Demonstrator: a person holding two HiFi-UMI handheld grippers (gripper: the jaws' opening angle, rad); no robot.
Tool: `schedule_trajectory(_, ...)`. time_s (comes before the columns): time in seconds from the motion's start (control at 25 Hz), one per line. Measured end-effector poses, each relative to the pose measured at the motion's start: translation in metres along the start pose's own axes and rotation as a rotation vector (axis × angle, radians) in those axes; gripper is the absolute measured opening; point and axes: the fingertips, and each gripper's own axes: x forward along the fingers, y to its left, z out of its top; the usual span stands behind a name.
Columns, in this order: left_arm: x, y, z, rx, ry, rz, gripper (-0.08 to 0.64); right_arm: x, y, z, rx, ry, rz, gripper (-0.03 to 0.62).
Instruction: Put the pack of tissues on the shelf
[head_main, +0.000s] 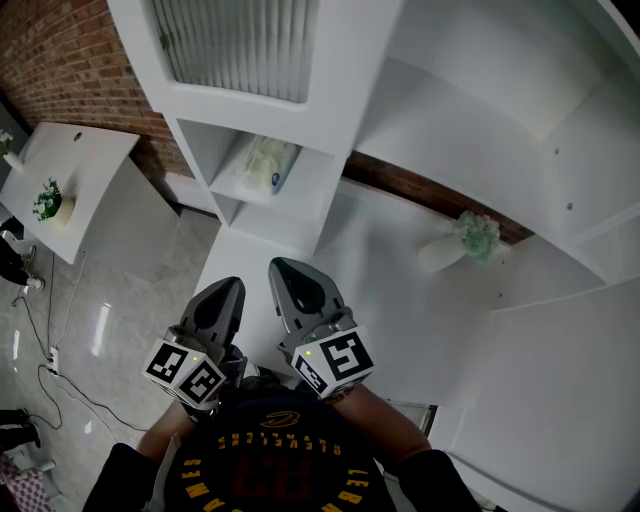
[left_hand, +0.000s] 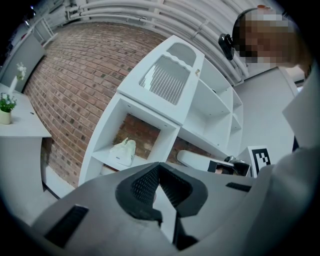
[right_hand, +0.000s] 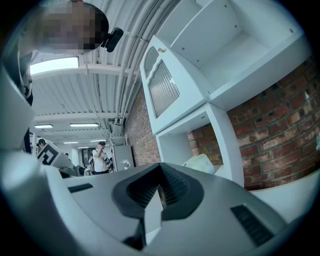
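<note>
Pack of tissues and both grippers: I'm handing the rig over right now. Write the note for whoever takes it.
Left gripper: jaws shut, nothing between them, held close to the body and well short of the shelf.
Right gripper: jaws shut, empty, side by side with the left one.
Pack of tissues: lying in the open compartment of the white shelf, under the ribbed panel. Neither gripper touches it.
Done: the pack is on the shelf.
Left: nothing of the placing, as far as I can see. At most, check that the pack sits steady.
</note>
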Motion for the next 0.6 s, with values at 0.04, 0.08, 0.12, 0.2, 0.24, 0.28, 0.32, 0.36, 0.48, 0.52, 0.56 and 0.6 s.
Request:
schedule_trajectory(0.04, -0.0001, 0.0001, 0.0001, 0.000, 0.000, 0.000, 0.003, 0.0001, 0.0001, -0.0001, 0.001, 0.000, 0.000, -0.002)
schedule_trajectory(0.08, -0.0002, 0.0004, 0.0003, 0.000, 0.000, 0.000, 0.003, 0.0004, 0.0004, -0.0001, 0.001, 0.000, 0.001, -0.002)
schedule_trajectory(0.12, -0.0002, 0.0006, 0.0005, 0.000, 0.001, 0.000, 0.003, 0.0008, 0.0008, 0.0000, 0.000, 0.001, 0.001, -0.002)
schedule_trajectory(0.2, -0.0003, 0.0010, 0.0006, 0.001, 0.001, 0.001, 0.003, 0.0012, 0.0016, -0.0002, -0.003, 0.002, 0.003, -0.002)
schedule_trajectory(0.24, -0.0006, 0.0009, 0.0006, 0.002, 0.001, 0.001, 0.003, 0.0011, 0.0020, -0.0005, -0.003, 0.003, 0.003, -0.002)
schedule_trajectory(0.28, -0.0010, 0.0008, 0.0007, 0.002, 0.001, 0.001, 0.003, 0.0010, 0.0024, -0.0008, -0.003, 0.004, 0.004, -0.002)
schedule_trajectory(0.32, -0.0012, 0.0007, 0.0011, 0.003, 0.000, 0.001, 0.003, 0.0011, 0.0027, -0.0009, -0.001, 0.005, 0.004, -0.002)
schedule_trajectory(0.36, -0.0014, 0.0007, 0.0016, 0.004, 0.000, 0.000, 0.003, 0.0012, 0.0031, -0.0009, 0.001, 0.006, 0.004, -0.002)
schedule_trajectory(0.48, -0.0017, 0.0013, 0.0023, 0.005, 0.001, -0.001, 0.003, 0.0015, 0.0043, -0.0008, 0.002, 0.007, 0.004, -0.002)
schedule_trajectory(0.52, -0.0018, 0.0015, 0.0023, 0.006, 0.001, -0.001, 0.003, 0.0015, 0.0048, -0.0009, 0.001, 0.008, 0.005, -0.002)
schedule_trajectory(0.56, -0.0020, 0.0017, 0.0022, 0.006, 0.000, -0.001, 0.003, 0.0013, 0.0052, -0.0011, 0.000, 0.008, 0.006, -0.002)
schedule_trajectory(0.6, -0.0021, 0.0019, 0.0021, 0.007, 0.000, 0.000, 0.003, 0.0012, 0.0057, -0.0013, -0.001, 0.008, 0.008, -0.002)
